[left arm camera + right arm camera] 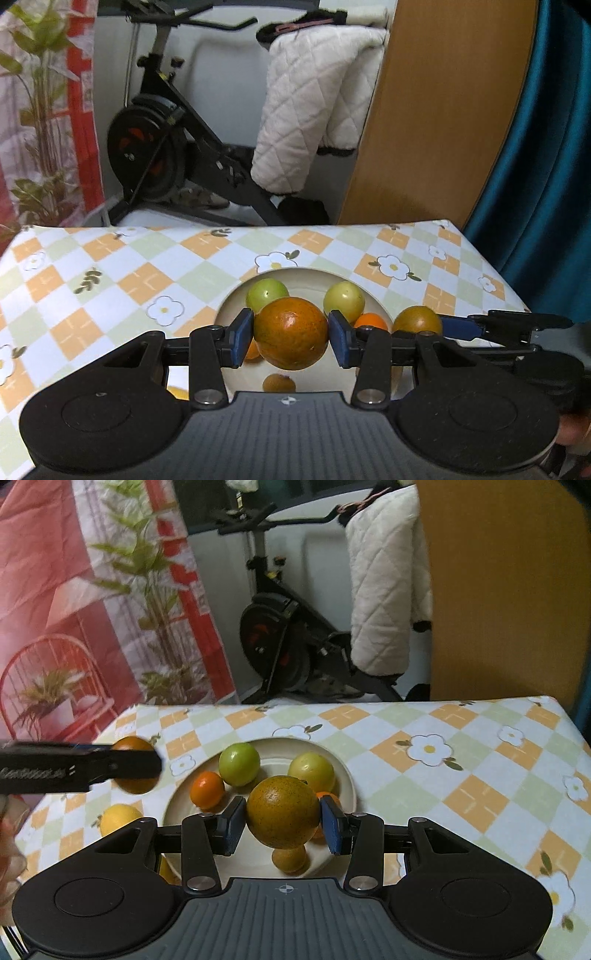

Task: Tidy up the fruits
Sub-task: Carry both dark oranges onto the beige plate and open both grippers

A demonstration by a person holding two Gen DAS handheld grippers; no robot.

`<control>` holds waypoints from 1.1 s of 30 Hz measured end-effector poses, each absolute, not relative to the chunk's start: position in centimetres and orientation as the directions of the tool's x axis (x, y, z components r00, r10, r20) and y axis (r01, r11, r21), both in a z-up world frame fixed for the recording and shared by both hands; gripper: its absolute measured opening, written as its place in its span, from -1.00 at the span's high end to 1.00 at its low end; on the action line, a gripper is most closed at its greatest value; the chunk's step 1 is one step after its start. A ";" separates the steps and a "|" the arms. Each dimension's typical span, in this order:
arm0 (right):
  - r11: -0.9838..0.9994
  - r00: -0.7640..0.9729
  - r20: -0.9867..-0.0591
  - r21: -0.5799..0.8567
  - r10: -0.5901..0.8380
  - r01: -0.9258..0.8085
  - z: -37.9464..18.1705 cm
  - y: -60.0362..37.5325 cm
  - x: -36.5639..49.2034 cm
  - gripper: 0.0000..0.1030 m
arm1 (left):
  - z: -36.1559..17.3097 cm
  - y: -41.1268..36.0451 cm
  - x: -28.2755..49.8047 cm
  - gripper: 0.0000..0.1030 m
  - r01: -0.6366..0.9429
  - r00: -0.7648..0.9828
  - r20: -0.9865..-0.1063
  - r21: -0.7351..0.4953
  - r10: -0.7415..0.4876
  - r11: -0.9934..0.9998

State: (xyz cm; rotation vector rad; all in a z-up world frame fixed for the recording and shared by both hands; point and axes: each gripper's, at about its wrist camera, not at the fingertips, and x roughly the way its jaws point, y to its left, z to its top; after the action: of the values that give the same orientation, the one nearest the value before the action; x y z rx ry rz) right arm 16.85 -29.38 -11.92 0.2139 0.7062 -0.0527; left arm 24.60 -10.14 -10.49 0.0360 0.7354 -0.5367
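Note:
A cream plate (306, 275) (347, 775) sits on the checked tablecloth. It holds two green fruits (266, 293) (239, 763), a small orange one (207, 789) and a small brown one (290, 858). My left gripper (291, 334) is shut on a brown-orange fruit (291, 334) above the plate's left part; this fruit also shows in the right wrist view (135, 751). My right gripper (282, 821) is shut on a second brown-orange fruit (282, 812) above the plate; this fruit also shows in the left wrist view (417, 319).
A yellow fruit (118, 818) lies on the tablecloth (461, 775) left of the plate. Beyond the table's far edge stand an exercise bike (166, 140), a quilted white cover (310, 103) and a wooden panel (436, 110).

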 end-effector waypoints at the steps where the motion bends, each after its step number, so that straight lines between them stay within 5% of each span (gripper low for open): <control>1: 0.979 0.756 -0.654 0.170 0.026 0.113 -12.1 -29.2 17.2 0.22 | -10.8 -10.3 25.2 0.10 0.480 0.605 -0.653 -0.156 -0.455 0.863; 33: 0.996 0.688 -0.721 0.024 0.076 -0.085 -15.5 -26.2 22.8 0.24 | -15.7 -12.9 30.9 0.10 0.481 0.471 -0.741 -0.239 -0.478 0.844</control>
State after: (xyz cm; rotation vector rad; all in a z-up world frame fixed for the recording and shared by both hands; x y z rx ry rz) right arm 22.80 -26.17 -15.49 -0.0114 0.8067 0.0900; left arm 30.88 -12.90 -15.73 0.0030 0.9073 -0.5874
